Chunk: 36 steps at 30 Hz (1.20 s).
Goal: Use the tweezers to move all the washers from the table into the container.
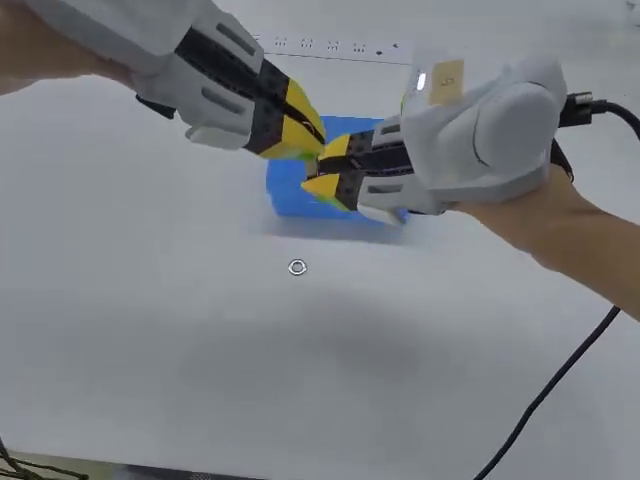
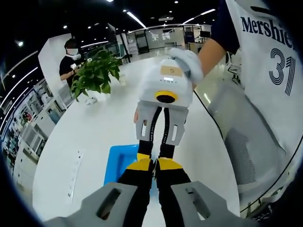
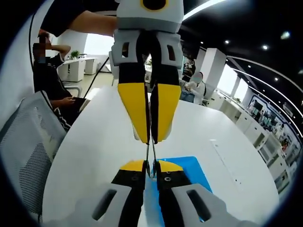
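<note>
Slippage threatens the handover: left gripper [image 1: 312,140] and right gripper [image 1: 318,170] both pinch the thin metal tweezers [image 3: 150,158] above the blue rectangular plastic container [image 1: 290,195], and a mistimed release could drop them, stranding the small silver ring washer [image 1: 297,267] on the white table [image 1: 150,300].

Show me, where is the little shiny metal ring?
In the head view, the small silver metal washer lies on the white table, just nearer the person than the blue container.
</note>
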Each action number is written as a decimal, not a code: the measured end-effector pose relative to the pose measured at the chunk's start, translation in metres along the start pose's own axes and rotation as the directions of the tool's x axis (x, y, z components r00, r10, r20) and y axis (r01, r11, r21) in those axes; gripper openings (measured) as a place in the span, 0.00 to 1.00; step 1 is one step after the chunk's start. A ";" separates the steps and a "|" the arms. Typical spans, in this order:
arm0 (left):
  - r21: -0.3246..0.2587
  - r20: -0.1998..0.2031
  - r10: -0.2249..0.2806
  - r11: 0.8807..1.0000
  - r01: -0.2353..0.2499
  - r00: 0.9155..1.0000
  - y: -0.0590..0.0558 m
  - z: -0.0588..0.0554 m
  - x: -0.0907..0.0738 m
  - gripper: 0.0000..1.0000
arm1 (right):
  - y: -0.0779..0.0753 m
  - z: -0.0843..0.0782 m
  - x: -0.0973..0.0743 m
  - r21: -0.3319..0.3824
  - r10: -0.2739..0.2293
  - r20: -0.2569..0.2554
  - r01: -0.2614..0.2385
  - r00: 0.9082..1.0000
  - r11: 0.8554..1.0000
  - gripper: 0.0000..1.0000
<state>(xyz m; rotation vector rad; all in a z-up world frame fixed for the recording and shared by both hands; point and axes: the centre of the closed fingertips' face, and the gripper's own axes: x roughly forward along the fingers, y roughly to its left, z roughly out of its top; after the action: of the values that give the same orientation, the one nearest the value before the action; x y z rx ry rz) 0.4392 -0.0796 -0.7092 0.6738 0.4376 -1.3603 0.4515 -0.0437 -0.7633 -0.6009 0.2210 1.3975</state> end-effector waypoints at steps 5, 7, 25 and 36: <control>0.000 0.005 0.000 1.000 0.000 1.000 0.018 -0.003 0.005 0.07 | -0.019 -0.006 0.003 -0.006 -0.009 -0.006 0.009 1.000 1.000 0.10; -0.002 0.005 0.001 1.000 -0.001 1.000 0.024 -0.006 0.009 0.07 | -0.025 -0.010 0.006 -0.009 -0.009 -0.011 0.009 1.000 1.000 0.10; -0.060 -0.024 -0.039 0.997 0.037 0.999 0.055 -0.053 0.046 0.07 | -0.048 -0.062 0.041 0.029 0.025 -0.072 -0.023 0.997 0.999 0.10; -0.108 -0.014 -0.050 0.993 0.048 0.999 0.060 -0.064 0.059 0.07 | -0.053 -0.083 0.051 0.065 0.032 -0.089 -0.027 0.996 0.998 0.10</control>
<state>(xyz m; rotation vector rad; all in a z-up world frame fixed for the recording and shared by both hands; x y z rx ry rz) 0.5139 -0.0763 -0.7838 0.5892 0.5403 -1.3682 0.5283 -0.0454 -0.8432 -0.6109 0.3462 1.3880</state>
